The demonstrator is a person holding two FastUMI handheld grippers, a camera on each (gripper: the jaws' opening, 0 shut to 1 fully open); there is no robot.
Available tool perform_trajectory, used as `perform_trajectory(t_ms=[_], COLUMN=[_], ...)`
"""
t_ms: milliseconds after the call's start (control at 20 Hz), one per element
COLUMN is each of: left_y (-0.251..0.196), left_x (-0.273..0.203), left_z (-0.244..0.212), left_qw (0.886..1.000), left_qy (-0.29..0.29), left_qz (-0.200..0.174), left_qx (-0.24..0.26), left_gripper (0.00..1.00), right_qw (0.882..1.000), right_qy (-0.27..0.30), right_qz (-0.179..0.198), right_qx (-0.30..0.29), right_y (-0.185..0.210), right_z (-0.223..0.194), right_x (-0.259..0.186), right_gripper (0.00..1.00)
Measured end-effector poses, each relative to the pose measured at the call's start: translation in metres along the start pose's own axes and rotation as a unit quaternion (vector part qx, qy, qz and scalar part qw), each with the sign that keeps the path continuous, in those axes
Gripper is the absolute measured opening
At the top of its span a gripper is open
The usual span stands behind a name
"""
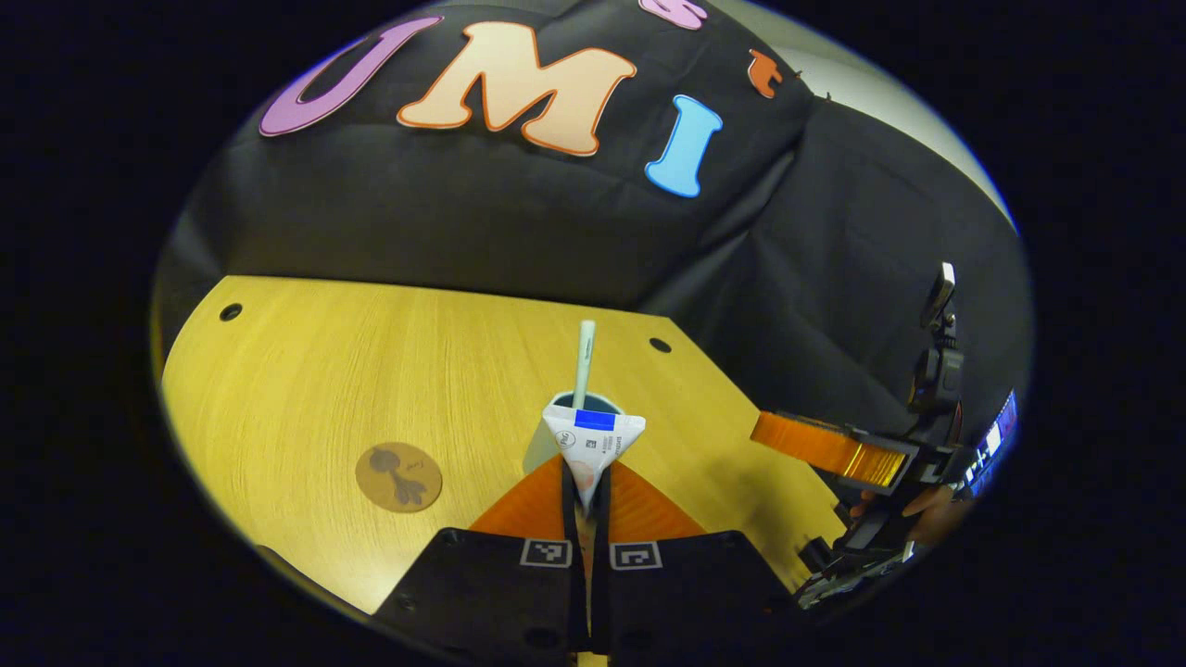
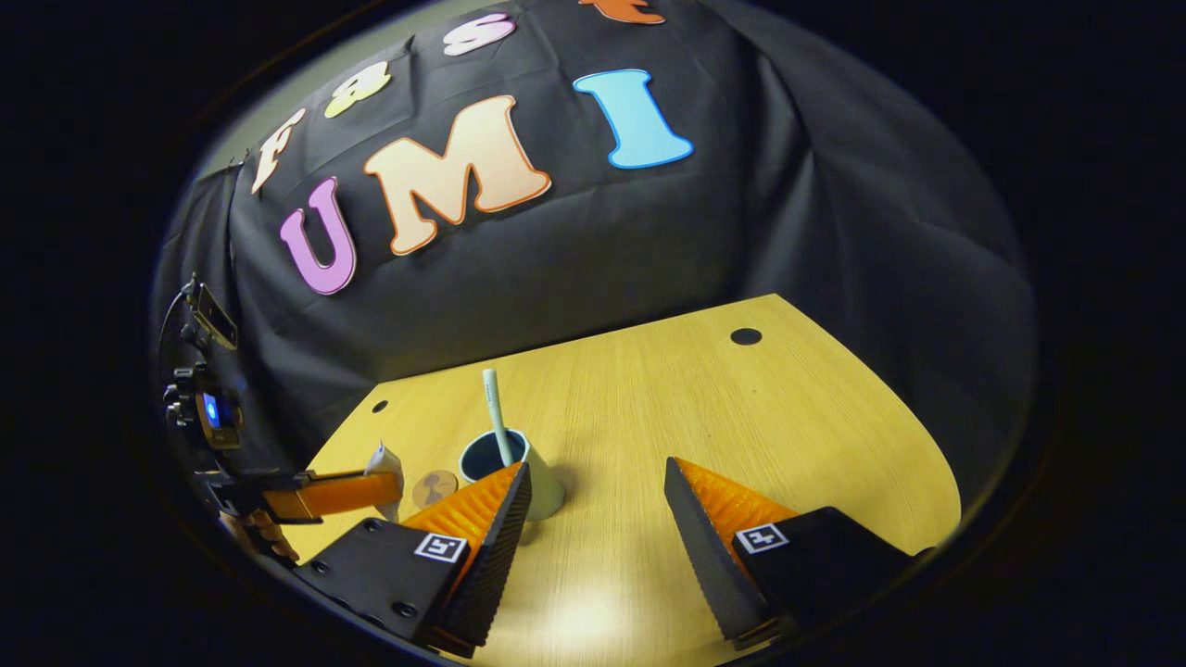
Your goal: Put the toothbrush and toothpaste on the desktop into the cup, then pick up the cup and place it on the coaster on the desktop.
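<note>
Yellow wood desk (image 1: 371,371) is seen in the left gripper view with one cup (image 1: 547,435), one toothbrush (image 1: 584,361) standing in it, and one coaster (image 1: 398,476) lower left. One white toothpaste (image 1: 593,445) tube is clamped by the left gripper (image 1: 586,500), largely hiding the cup. In the right gripper view, the right gripper (image 2: 598,519) is held apart at bottom centre; the cup's base is hidden behind one finger.

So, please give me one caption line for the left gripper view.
Left hand-held gripper pinches toothpaste tube before the cup holding a toothbrush; coaster lies nearby.
</note>
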State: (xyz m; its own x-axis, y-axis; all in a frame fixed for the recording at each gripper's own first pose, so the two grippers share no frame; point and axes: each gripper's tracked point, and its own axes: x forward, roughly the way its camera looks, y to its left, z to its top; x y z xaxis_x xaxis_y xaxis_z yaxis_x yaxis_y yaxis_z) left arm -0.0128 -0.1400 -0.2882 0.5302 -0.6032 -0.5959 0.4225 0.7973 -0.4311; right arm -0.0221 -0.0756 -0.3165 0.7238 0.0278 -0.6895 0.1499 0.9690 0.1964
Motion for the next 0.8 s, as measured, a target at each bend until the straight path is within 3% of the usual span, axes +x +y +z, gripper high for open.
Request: perform_trajectory(t_ms=[450, 800], left_y=[-0.027, -0.039], left_x=[0.056, 0.092], left_z=[0.088, 0.083], left_qw=[0.991, 0.988], left_qy=[-0.086, -0.075], left_qz=[-0.073, -0.108], left_qx=[0.068, 0.079], left_gripper=[0.0, 0.03], right_qw=[0.997, 0.993], right_qy=[-0.002, 0.005], right_qz=[-0.026, -0.064], right_qx=[0.071, 0.098], right_y=[-0.013, -0.031], right_z=[-0.015, -0.029], right_x=[-0.009, -0.025], right_gripper=[0.89, 0.89])
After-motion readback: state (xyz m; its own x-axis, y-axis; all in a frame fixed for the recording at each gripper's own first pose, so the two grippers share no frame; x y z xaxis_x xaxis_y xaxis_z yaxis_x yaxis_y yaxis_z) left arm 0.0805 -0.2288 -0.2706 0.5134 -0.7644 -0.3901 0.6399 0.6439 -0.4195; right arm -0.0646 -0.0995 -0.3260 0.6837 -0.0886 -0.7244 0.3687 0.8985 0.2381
